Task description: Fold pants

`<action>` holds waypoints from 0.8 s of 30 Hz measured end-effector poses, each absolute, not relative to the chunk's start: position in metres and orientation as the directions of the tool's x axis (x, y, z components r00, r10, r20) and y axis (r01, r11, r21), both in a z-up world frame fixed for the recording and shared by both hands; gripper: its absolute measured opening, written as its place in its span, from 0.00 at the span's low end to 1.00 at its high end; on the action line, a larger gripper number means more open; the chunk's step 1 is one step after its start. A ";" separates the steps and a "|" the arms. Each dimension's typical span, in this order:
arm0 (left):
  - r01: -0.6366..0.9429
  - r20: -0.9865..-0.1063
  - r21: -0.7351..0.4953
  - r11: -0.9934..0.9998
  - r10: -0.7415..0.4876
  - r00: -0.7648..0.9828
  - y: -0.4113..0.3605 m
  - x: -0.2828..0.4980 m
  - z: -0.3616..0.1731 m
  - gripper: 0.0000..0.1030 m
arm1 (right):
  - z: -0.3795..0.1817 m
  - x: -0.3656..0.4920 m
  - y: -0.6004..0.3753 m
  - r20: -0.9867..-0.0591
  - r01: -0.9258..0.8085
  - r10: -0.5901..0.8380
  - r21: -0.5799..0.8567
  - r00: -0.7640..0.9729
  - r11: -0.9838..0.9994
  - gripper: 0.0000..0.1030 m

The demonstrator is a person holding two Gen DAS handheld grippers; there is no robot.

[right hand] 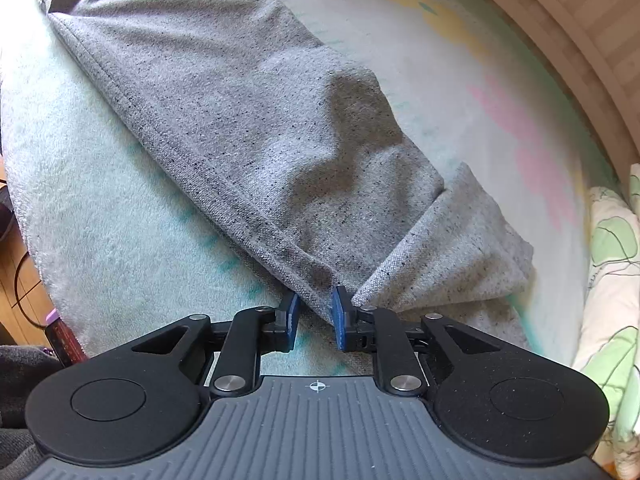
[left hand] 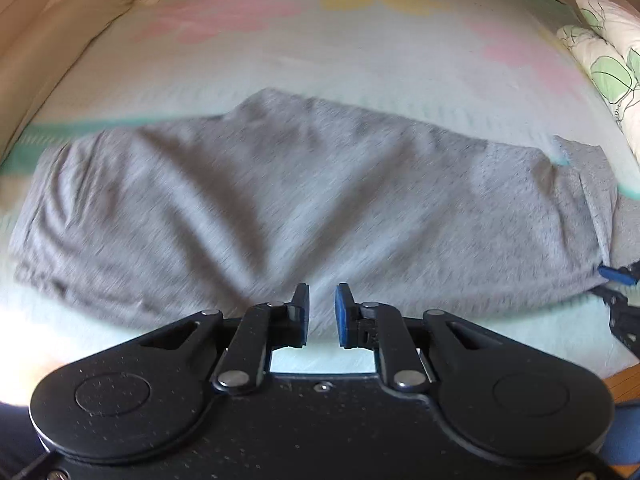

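The grey pants [left hand: 304, 200] lie lengthwise on the bed [left hand: 360, 60], already doubled leg on leg. The left claw [left hand: 322, 314] hovers parted and empty at the near edge; the right claw [right hand: 314, 316], part open, straddles the hem corner without pinching. Likely best to close on both layers before lifting, keeping the edges aligned.

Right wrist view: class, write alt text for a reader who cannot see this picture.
The right gripper has its blue-padded jaws slightly apart around the near seamed edge of grey pants lying on a pale green flowered blanket. One leg end is turned back beside the gripper; a leaf-print pillow lies at right.
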State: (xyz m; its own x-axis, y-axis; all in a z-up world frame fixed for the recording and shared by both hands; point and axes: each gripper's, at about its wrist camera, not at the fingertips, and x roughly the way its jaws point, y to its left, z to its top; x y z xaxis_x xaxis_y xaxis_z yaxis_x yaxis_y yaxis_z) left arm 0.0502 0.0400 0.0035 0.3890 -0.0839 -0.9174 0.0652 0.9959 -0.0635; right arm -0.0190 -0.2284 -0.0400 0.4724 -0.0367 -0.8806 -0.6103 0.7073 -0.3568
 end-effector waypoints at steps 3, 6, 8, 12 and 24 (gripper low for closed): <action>0.100 -0.920 -0.056 0.993 -0.091 0.382 0.021 0.067 -0.008 0.21 | -0.035 -0.021 -0.235 -0.882 -0.600 -0.009 -0.328 0.471 0.730 0.18; 0.141 -0.926 -0.070 0.988 -0.117 0.359 0.001 0.085 -0.020 0.21 | -0.024 -0.023 -0.246 -0.876 -0.576 0.037 -0.284 0.482 0.766 0.18; 0.156 -0.926 -0.079 0.985 -0.130 0.355 -0.011 0.098 -0.027 0.21 | -0.016 -0.024 -0.258 -0.871 -0.540 0.066 -0.241 0.487 0.806 0.19; 0.182 -0.922 -0.087 0.979 -0.149 0.358 -0.029 0.116 -0.039 0.21 | 0.002 -0.016 -0.297 -0.852 -0.389 0.100 -0.127 0.514 0.912 0.19; 0.143 -0.936 -0.084 0.986 -0.127 0.328 -0.047 0.131 -0.066 0.28 | 0.017 0.052 -0.368 -0.785 0.130 -0.053 0.035 0.617 0.991 0.20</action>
